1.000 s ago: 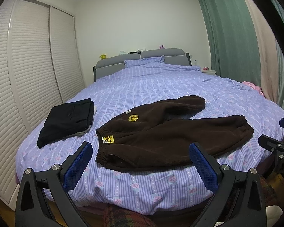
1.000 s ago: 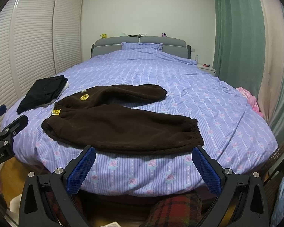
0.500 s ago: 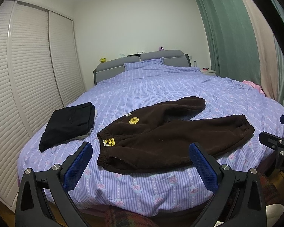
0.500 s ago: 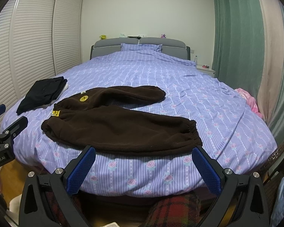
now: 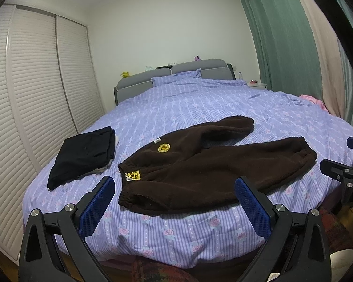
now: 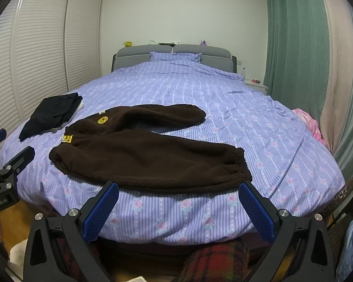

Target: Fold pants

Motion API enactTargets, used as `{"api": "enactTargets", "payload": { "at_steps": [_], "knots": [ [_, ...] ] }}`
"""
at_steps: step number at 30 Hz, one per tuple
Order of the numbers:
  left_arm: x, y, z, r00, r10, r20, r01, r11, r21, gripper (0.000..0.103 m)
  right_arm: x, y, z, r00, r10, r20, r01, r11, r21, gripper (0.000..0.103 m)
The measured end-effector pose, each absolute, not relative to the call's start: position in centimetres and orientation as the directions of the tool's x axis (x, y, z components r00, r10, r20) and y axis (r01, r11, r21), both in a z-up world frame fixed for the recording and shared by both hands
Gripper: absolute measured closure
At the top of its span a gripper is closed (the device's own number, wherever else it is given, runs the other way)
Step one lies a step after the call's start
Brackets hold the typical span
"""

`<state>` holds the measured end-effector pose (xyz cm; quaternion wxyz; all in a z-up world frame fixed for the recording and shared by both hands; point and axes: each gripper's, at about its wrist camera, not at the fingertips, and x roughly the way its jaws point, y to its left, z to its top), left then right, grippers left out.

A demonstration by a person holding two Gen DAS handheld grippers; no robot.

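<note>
Bed (image 5: 200,108) – brown pants (image 5: 200,164) unfolded; both tools agape, empty; right view shows blue cloth (image 6: 350,246).

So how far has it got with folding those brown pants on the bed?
Barely begun. Done: a black garment already lies folded beside them. In hand: nothing; the left tool and right tool hover open at the bed's foot. Left: the brown pants lie spread on the bed, legs apart, no fold made.
</note>
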<state>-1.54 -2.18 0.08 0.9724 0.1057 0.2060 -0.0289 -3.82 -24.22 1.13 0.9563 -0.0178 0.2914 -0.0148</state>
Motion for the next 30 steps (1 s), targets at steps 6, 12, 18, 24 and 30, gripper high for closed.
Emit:
{"api": "enactTargets", "payload": {
  "at_steps": [6, 12, 18, 24, 30],
  "knots": [
    [0.6, -2.7, 0.1, 0.899, -0.068, -0.433, 0.151, 0.975, 0.162, 0.000, -2.5, -24.3, 0.5, 0.822, -0.021, -0.568, 0.011, 1.000, -0.021, 0.000],
    [6.1, -3.8, 1.3, 0.898, -0.105, -0.427, 0.169, 0.979, 0.113, 0.000, 2.2, -24.8, 1.4, 0.849, -0.025, -0.528, 0.009, 0.999, -0.032, 0.000],
    [11.9, -5.0, 2.4, 0.898, -0.108, -0.427, 0.170, 0.979, 0.110, 0.000, 9.4, -25.8, 3.0, 0.886, -0.012, -0.464, -0.027, 0.997, -0.076, 0.000],
    [19.2, -6.7, 3.3, 0.883, -0.124, -0.454, 0.195, 0.974, 0.115, 0.000, 17.7, -28.1, 4.0, 0.877, 0.021, -0.480, -0.055, 0.997, -0.056, 0.000],
    [26.9, -8.5, 3.1, 0.838, -0.133, -0.529, 0.236, 0.963, 0.131, 0.000, 27.4, -31.9, 3.4, 0.822, 0.059, -0.567, -0.074, 0.997, -0.003, 0.000]
  ]
}}
